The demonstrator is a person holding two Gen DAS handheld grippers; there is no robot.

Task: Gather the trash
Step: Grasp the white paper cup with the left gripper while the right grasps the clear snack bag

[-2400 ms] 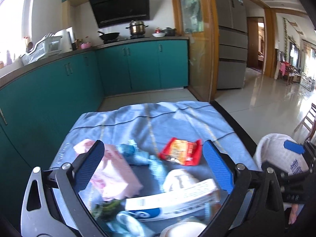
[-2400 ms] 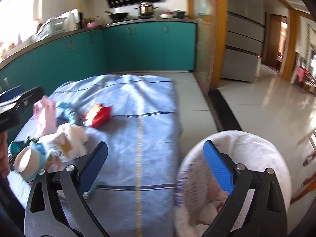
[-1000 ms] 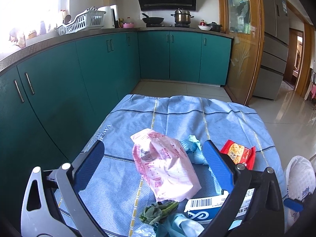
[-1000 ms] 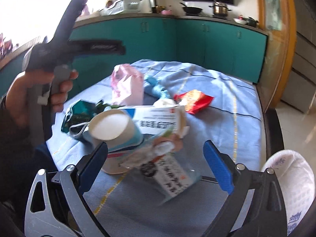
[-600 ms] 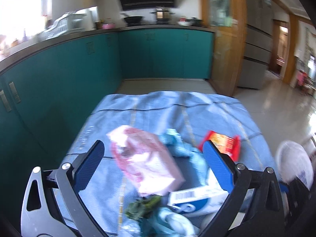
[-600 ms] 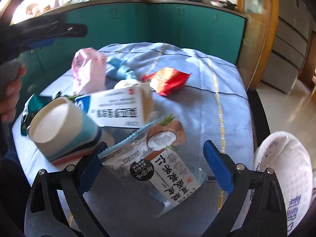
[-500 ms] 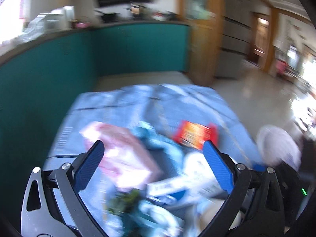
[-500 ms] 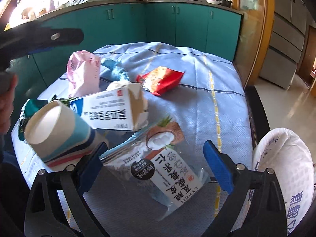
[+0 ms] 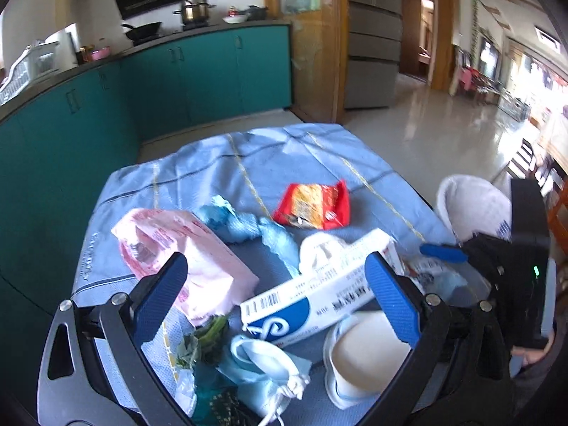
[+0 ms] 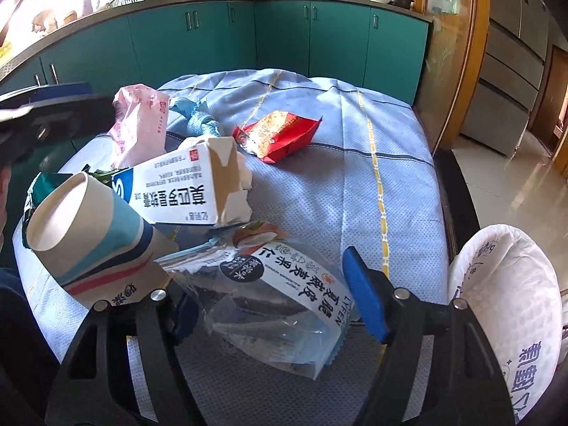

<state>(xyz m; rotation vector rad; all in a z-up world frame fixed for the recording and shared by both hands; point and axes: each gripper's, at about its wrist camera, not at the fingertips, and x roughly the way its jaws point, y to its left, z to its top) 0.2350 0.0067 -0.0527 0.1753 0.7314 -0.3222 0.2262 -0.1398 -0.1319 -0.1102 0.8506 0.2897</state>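
While both tongs hang spread:
Right tongs (image 10: 275,307): straddling a clear snack pouch (image 10: 280,298).
Left tongs (image 9: 273,291): above the carton (image 9: 316,291).
Paper cup (image 10: 85,238): on its side, nearest.
Bench (image 10: 330,184): blue cloth.
Trash bag (image 10: 511,301): beside bench.
Room: teal cabinets (image 10: 284,32).
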